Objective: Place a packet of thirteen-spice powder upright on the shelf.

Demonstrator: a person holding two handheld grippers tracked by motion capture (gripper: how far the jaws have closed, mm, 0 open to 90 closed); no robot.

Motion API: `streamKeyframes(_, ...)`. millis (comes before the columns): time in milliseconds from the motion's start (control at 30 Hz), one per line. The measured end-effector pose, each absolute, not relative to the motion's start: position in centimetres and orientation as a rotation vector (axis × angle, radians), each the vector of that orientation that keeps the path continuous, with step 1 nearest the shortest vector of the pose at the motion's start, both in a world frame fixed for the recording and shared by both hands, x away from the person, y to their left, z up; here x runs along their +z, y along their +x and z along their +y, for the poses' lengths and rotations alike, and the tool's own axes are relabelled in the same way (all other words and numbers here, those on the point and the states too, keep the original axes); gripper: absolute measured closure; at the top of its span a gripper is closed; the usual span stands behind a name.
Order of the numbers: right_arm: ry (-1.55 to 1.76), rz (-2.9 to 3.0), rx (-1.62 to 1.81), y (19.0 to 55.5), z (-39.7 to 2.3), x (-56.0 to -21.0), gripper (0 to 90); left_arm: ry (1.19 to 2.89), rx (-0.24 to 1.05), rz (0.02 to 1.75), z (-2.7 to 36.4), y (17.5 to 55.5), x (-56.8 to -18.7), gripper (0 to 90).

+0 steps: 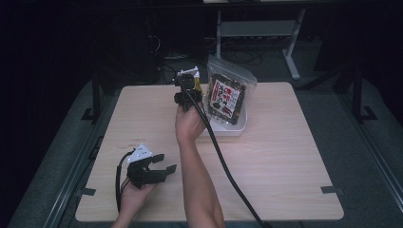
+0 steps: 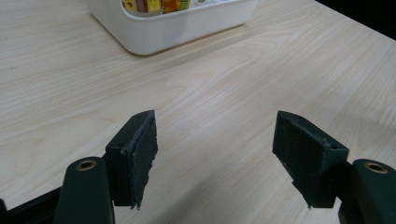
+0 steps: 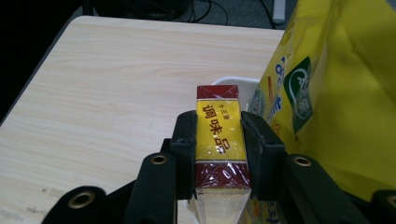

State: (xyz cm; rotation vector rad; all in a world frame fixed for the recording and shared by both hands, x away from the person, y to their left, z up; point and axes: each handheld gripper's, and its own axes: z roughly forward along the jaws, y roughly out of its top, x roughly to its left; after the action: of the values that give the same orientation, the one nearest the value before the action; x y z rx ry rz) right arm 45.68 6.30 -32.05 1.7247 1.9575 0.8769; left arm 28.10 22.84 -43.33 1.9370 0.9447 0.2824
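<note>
My right gripper is held over the far middle of the table, just left of a white bin. It is shut on a small yellow box with dark red ends and red print, one pad on each long side. The box hangs over the bin's rim. My left gripper rests near the front left of the table. Its jaws stand wide apart with only bare wood between them.
A clear bag of dark snacks with a red and white label stands upright in the bin. Close on the right in the right gripper view is a yellow bag. The bin holds colourful packs. Floor and desk legs lie beyond the table.
</note>
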Motion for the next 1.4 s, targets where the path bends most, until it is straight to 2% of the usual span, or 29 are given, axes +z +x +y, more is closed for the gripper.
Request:
streamKeyframes(600,1.676,2.107,0.864,45.6,6.5,-32.3,60.7,1.930,0.286,0.952,22.7,28.3,-43.3,30.4)
streamKeyframes(833,1.670,2.094,0.775,45.6,6.7,-32.5,66.9,1.922,0.290,0.951,22.9,28.4,-43.2,30.6)
streamKeyframes(1400,1.626,1.977,0.822,45.6,7.4,-33.2,66.5,1.923,0.280,0.944,22.7,28.4,-43.2,30.7)
